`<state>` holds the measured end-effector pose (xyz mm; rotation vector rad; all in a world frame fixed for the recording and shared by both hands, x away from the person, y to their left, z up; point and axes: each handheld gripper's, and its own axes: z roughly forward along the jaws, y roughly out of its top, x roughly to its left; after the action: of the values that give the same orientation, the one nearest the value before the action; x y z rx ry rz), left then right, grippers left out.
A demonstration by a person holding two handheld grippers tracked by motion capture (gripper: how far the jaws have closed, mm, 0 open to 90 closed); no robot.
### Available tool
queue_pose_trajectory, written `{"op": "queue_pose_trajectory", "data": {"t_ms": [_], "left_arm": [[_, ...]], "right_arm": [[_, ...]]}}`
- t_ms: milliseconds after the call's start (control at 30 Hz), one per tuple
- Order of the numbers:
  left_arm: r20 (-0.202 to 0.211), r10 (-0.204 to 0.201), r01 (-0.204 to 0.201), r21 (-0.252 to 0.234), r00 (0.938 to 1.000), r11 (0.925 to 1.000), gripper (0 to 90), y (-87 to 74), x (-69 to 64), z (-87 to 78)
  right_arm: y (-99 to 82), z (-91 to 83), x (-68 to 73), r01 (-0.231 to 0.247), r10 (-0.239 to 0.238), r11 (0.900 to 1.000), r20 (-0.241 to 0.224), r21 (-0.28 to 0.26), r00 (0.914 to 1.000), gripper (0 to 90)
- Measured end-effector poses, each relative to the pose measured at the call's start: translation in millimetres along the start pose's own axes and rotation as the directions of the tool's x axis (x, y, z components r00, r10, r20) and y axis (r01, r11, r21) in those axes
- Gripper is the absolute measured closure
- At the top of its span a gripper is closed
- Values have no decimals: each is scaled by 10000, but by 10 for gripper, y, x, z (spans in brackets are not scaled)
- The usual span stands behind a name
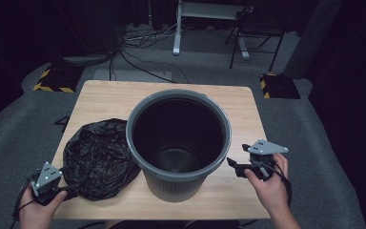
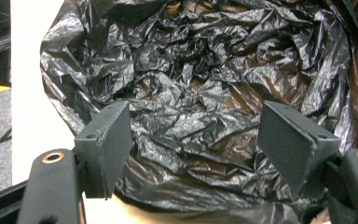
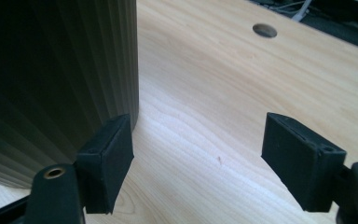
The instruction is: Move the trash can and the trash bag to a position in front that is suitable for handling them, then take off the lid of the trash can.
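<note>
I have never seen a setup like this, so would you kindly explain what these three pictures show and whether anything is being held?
A person sits at a wooden table with a hand-held gripper in each hand. The high view looks down from above the person. A grey bin stands in the middle, empty, and a crumpled black bag lies beside it.

The other two pictures come from cameras riding on the grippers. The left hand-held gripper faces the bag, jaws open around nothing. The right hand-held gripper is beside the bin's ribbed wall, jaws open over bare wood. Nothing is held.
</note>
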<state>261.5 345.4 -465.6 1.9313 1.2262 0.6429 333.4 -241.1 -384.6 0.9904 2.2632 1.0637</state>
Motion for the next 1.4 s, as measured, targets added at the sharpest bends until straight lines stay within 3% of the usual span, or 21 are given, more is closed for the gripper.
{"op": "queue_pose_trajectory", "data": {"t_ms": [400,833,1100,1400], "left_arm": [[-19,77,-77,24,10000,10000,265,-8,4,15],[-9,157,-157,115,9999,9998,265,-80,-8,-23],[-93,63,-62,123,9999,9999,265,-169,-12,-127],[-137,-72,74,142,9999,9999,265,-236,-19,-195]], "right_arm": [[380,-356,-162,-60,27,9986,-649,-516,9979,242],[885,-607,-335,442,-501,9975,-1102,-557,9926,224],[1137,-671,-383,427,-530,9965,-1477,-723,9876,222],[1423,-628,-439,618,-739,9955,-1808,-718,9807,201]]}}
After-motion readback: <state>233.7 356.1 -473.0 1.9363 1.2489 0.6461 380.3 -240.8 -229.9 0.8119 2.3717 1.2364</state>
